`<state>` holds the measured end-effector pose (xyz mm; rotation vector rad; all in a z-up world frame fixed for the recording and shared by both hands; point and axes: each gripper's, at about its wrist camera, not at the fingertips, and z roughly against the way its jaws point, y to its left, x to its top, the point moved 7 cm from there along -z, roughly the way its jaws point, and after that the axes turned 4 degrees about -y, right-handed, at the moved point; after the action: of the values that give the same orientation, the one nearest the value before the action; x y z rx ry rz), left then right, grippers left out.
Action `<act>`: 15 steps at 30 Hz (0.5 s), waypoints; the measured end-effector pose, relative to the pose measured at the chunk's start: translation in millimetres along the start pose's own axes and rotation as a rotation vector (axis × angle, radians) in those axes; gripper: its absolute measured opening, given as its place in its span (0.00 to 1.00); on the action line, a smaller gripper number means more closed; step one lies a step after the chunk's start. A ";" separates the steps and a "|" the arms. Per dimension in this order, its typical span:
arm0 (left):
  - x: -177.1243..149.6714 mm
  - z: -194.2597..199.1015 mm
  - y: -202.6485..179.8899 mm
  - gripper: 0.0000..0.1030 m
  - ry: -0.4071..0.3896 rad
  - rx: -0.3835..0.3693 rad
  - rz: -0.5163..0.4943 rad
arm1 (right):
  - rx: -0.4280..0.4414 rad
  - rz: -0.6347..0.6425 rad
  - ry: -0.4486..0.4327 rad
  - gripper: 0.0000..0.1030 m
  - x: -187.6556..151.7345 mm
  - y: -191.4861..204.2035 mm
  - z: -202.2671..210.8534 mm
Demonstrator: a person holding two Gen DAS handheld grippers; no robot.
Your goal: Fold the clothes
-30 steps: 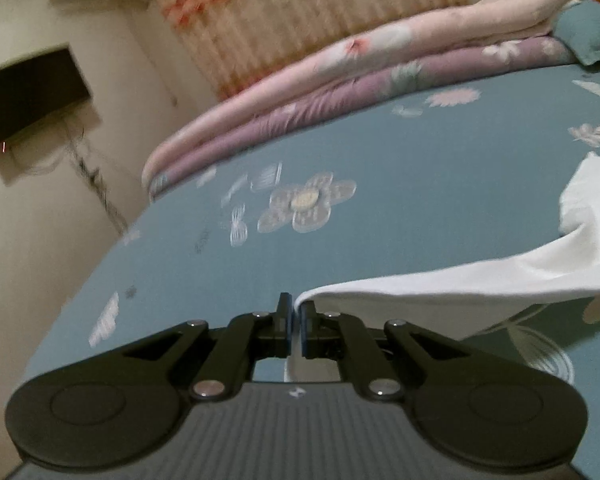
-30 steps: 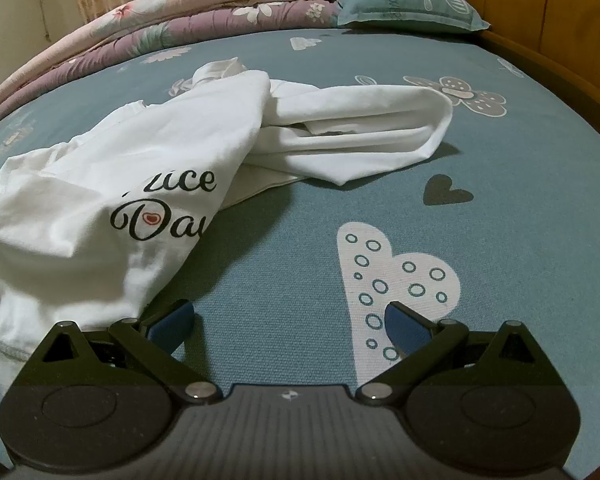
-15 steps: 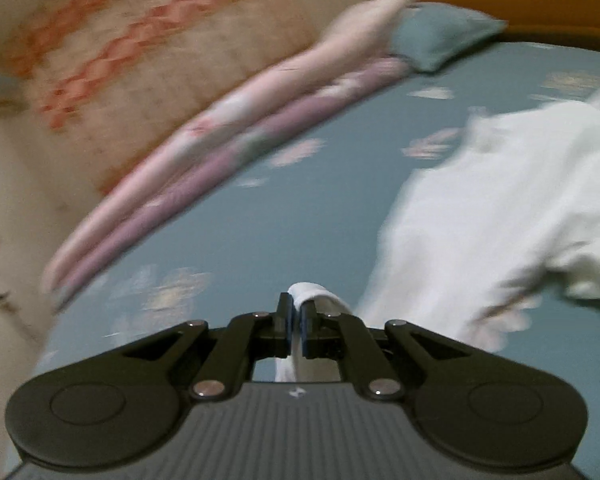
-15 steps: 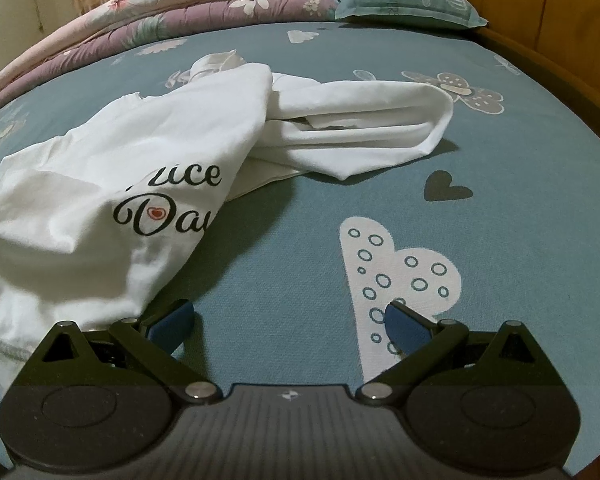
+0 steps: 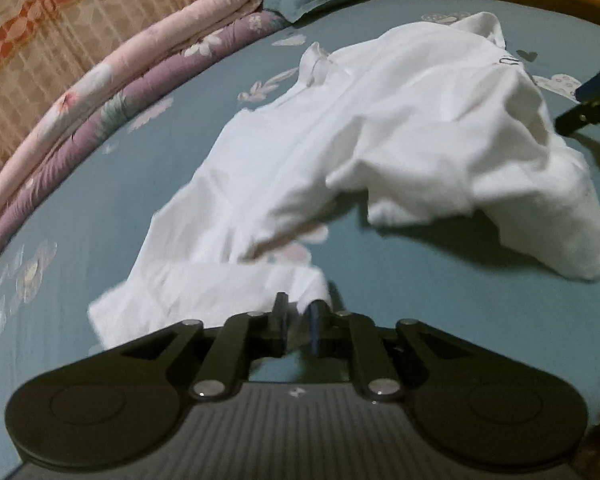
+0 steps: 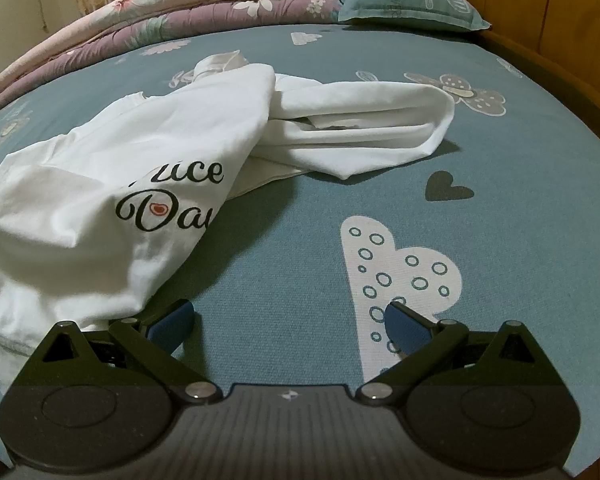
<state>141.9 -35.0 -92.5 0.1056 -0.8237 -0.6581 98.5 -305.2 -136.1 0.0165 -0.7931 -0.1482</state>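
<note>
the left gripper [image 5: 298,314], a moment ago pinching the white shirt [image 5: 380,140], is opening beside its hem, laying it down.

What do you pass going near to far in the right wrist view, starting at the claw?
Right claw → white dotted heart print → white T-shirt → teal pillow.

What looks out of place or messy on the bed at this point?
The white T-shirt lies crumpled on the blue bedsheet, bunched over itself so its black lettering is partly hidden. The left tongs are opening, a corner of the shirt between them. The right tongs stand open, empty. Nothing looks damaged.
</note>
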 end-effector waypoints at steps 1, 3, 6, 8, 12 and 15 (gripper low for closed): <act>-3.8 5.5 1.3 0.28 0.010 -0.017 0.018 | -0.001 0.000 -0.002 1.00 0.3 0.2 -0.4; -10.8 17.7 3.6 0.37 0.020 -0.049 0.046 | -0.004 -0.002 -0.004 1.00 0.7 0.3 -1.0; -19.9 33.1 16.3 0.38 0.027 -0.048 0.080 | -0.005 -0.005 -0.004 1.00 1.2 0.4 -1.3; -21.5 40.1 37.0 0.39 0.013 -0.030 0.163 | -0.006 -0.006 -0.003 1.00 1.5 0.4 -1.4; -22.0 39.1 89.5 0.40 -0.030 0.010 0.408 | -0.008 -0.009 0.003 1.00 1.8 0.7 -0.7; -24.6 23.2 124.1 0.43 -0.067 0.031 0.562 | -0.008 -0.012 0.013 1.00 0.6 1.7 1.9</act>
<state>175.5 82.0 -51.1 -0.1201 -0.8779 -0.1193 97.8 -303.5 -134.2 0.0150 -0.7791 -0.1629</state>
